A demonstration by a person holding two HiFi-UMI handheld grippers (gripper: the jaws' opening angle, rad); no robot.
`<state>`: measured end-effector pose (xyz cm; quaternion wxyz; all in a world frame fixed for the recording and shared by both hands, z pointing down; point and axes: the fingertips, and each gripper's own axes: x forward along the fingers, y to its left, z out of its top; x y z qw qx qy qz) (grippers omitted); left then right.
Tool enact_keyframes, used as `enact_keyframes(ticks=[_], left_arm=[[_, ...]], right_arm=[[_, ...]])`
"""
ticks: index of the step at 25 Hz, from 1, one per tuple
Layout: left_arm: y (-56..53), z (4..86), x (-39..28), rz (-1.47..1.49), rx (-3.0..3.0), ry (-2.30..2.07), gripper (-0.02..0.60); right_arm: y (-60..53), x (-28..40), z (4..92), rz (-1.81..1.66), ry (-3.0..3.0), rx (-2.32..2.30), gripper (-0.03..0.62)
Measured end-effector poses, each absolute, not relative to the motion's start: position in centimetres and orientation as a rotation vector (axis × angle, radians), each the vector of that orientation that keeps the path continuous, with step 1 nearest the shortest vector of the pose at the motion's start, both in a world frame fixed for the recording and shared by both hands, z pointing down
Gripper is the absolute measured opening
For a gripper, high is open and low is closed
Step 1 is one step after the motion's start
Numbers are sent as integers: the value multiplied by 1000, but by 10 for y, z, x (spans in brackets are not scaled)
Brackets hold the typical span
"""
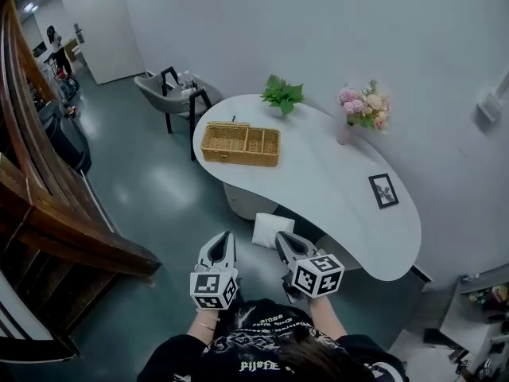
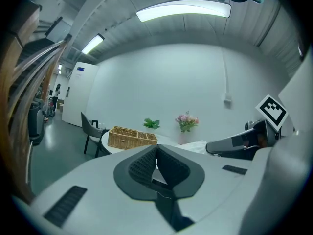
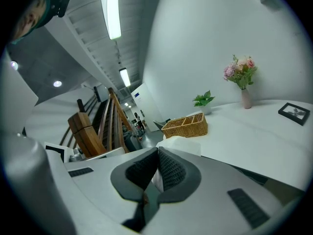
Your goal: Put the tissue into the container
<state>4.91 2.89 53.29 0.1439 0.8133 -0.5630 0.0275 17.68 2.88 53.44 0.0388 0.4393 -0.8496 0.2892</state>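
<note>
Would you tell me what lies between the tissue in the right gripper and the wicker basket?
Only bare white tabletop lies between the tissue and the wicker basket; the head view shows this best.

counts — 1 tissue [image 1: 272, 229] | 1 basket [image 1: 238, 159] | 1 vase [image 1: 343, 133] | 1 frame [image 1: 383, 190]

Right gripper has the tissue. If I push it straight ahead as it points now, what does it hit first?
Most likely the near edge of the white table, just past the tissue in the right gripper. If it clears the tabletop, the wicker basket comes next; height is unclear.
</note>
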Motion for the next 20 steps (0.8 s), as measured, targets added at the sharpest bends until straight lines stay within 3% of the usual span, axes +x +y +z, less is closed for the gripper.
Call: enact_keyframes(ticks=[20], left_arm=[[-148,534,-52,117,2385,-1514,25]], right_arm=[[-131,85,526,910,-2521,1453,25]])
